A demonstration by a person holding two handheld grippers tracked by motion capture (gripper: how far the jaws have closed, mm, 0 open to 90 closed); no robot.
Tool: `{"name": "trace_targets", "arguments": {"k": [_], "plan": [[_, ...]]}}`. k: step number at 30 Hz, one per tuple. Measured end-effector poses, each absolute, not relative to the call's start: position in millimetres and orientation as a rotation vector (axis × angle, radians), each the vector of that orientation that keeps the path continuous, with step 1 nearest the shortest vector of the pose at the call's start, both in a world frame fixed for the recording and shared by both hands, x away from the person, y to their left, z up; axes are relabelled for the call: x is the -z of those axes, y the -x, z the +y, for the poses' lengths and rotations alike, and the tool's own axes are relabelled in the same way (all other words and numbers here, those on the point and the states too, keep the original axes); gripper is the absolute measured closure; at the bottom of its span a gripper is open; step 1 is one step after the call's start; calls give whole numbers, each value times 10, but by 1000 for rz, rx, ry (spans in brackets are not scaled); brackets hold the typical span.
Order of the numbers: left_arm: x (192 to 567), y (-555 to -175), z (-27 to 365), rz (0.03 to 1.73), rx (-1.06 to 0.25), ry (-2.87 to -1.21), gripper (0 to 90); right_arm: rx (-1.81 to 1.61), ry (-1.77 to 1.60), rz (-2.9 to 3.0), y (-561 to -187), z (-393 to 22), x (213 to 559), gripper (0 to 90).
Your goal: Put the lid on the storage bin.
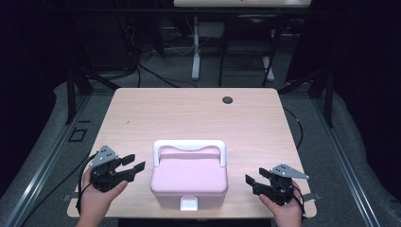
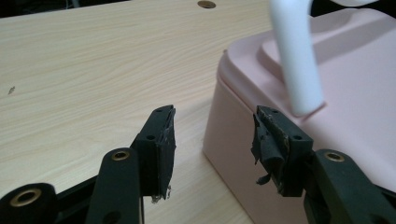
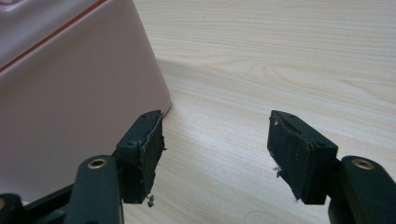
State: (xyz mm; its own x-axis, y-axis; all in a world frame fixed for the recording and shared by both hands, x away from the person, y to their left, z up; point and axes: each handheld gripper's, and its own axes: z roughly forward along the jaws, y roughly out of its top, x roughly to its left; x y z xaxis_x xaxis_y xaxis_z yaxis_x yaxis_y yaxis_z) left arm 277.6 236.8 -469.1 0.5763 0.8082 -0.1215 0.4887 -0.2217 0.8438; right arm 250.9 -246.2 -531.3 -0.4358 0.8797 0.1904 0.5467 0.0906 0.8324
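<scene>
Pink box (image 1: 189,178), no legible txt

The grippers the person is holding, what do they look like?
The left gripper and the right gripper are black, each with two jaws, a grey three-cornered plate on top and a black cable. The pads are flat black rubber, frayed at the edges. No sleeves show.

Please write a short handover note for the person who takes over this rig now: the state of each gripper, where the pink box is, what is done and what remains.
Left gripper: open, holds nothing, just left of the pink box, apart from it.
Right gripper: open, holds nothing, just right of the box, apart from it.
Box: at the near edge of the table, lid down, white handle tipped toward the back, white latch at the front.
Done: nothing visible on the box.
Left: probably release the latch and lift the lid.
</scene>
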Motion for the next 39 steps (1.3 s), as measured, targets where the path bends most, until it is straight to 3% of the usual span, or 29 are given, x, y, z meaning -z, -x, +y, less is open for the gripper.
{"name": "trace_targets", "arguments": {"k": [11, 39], "plan": [[4894, -2992, 2418, 1128, -444, -1871, 499, -1239, -1383, 2017, -2516, -2475, 5315, 352], [5412, -3008, 2658, 1237, -461, -1871, 492, -1102, -1352, 2017, -2584, -2493, 5467, 378]]}}
